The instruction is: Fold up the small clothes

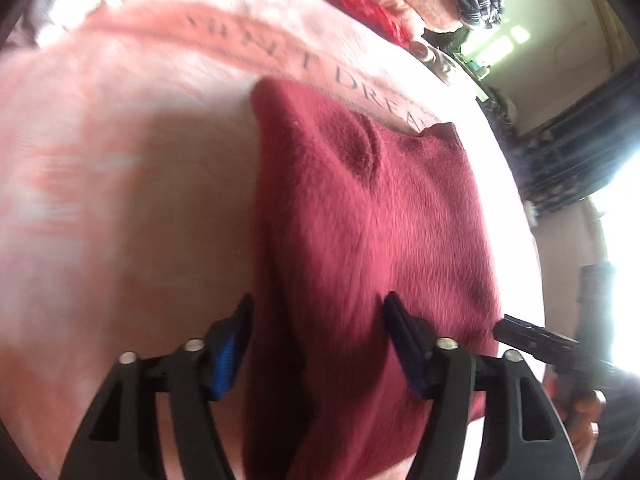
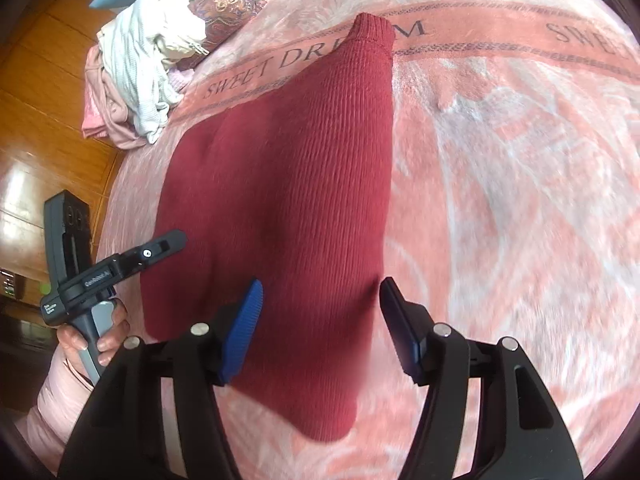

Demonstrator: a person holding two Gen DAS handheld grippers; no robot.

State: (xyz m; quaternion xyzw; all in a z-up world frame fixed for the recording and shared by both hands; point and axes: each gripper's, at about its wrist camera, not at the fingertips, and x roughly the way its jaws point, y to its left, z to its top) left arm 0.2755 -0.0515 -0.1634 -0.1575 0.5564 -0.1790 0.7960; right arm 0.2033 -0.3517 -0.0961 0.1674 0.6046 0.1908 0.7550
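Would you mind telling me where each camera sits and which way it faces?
Left wrist: on the left gripper, angled down at the dark red garment on the pink blanket; right gripper at right edge.
Right wrist: on the right gripper, angled down at the garment; left gripper and hand at left.
Shared: garment, blanket.

Each camera sits on its own gripper and looks steeply down, close above the pink blanket (image 2: 500, 200). Both views share the dark red garment (image 1: 372, 248); in the right view the left gripper (image 2: 160, 246) appears at 9 o'clock.
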